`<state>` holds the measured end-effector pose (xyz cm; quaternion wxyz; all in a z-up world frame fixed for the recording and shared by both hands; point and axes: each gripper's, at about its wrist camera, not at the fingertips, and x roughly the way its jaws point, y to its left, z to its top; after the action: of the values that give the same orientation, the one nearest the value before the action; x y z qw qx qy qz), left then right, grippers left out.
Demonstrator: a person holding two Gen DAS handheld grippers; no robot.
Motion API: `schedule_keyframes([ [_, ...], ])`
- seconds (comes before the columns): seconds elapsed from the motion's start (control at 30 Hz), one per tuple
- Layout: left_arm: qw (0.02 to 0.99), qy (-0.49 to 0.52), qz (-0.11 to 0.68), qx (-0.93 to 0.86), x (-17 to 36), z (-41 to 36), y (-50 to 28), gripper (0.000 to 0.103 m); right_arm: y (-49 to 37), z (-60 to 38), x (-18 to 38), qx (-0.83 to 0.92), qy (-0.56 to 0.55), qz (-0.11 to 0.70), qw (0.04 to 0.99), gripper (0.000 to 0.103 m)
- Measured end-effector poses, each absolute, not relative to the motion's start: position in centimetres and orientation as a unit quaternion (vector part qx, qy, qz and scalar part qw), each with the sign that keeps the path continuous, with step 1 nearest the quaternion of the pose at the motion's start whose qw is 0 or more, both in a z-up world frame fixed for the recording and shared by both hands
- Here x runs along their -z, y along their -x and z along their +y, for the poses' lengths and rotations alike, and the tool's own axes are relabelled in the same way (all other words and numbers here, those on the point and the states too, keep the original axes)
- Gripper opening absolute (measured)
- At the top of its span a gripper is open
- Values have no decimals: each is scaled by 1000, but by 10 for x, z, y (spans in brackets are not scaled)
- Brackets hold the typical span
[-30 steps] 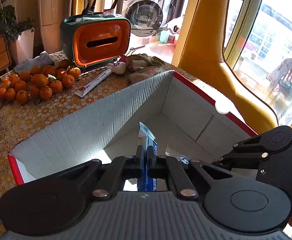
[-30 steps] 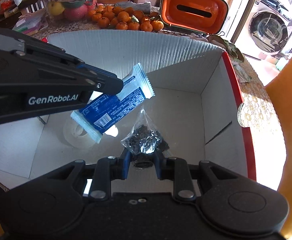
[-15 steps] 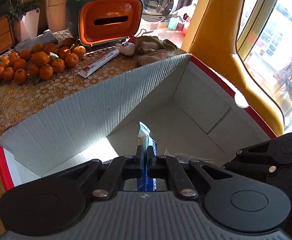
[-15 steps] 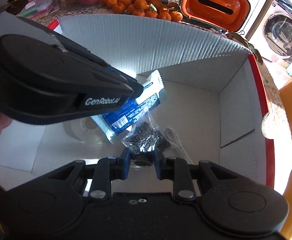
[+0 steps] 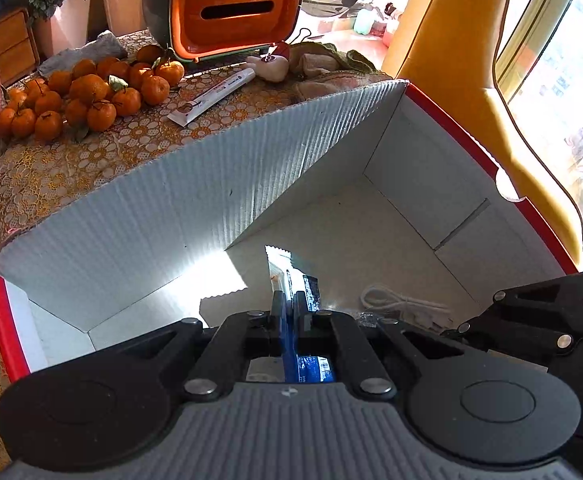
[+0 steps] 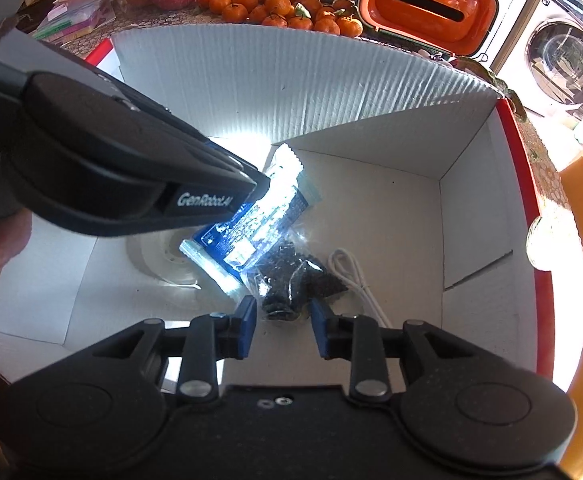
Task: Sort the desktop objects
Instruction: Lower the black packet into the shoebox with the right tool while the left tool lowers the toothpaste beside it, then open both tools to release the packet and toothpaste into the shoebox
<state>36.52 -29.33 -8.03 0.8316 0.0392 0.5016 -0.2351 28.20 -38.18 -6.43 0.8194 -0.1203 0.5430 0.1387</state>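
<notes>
My left gripper [image 5: 289, 300] is shut on a blue snack packet [image 5: 279, 268], which it holds low inside the white cardboard box [image 5: 179, 208]. The right wrist view shows that gripper [image 6: 262, 184] coming in from the left, with the packet [image 6: 251, 224] hanging slantwise under it. My right gripper [image 6: 283, 320] stands open just above the box floor. A clear bag of small dark pieces [image 6: 295, 276] lies between and ahead of its fingertips [image 6: 247, 320]. No pad presses on the bag.
A roll of clear tape [image 6: 159, 252] and a white cable [image 6: 355, 280] lie on the box floor. Behind the box are tangerines [image 5: 91, 96], a tube [image 5: 211, 96], an orange-and-green case [image 5: 227, 8] and a cloth [image 5: 331, 68]. The box has a red rim [image 6: 527, 200].
Both grippers have gone lower into the box. The right jaws have parted and let go of the clear bag, which now rests on the floor. The left stays clamped on the packet.
</notes>
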Motion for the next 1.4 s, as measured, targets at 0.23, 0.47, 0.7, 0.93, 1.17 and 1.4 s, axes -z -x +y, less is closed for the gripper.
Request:
schedule_keyframes([
  [0.23, 829, -35, 509, 230, 76, -288, -360, 2, -279, -385, 56, -138, 100, 534, 828, 38],
  [0.47, 829, -38, 506, 235, 66, -283, -348, 4, -265, -385, 38, -135, 89, 513, 843, 60],
  [0.7, 835, -42, 492, 243, 47, -278, -333, 4, -253, -385, 24, -130, 87, 496, 854, 63],
  [0.93, 841, -51, 476, 251, 27, -274, -315, 4, -237, -385, 9, -127, 81, 480, 864, 64],
  [1.17, 849, -43, 464, 249, 12, -263, -298, 4, -220, -383, -5, -130, 72, 463, 874, 72],
  [1.4, 853, -38, 454, 252, -1, -253, -279, 31, -200, -383, -16, -130, 60, 449, 882, 76],
])
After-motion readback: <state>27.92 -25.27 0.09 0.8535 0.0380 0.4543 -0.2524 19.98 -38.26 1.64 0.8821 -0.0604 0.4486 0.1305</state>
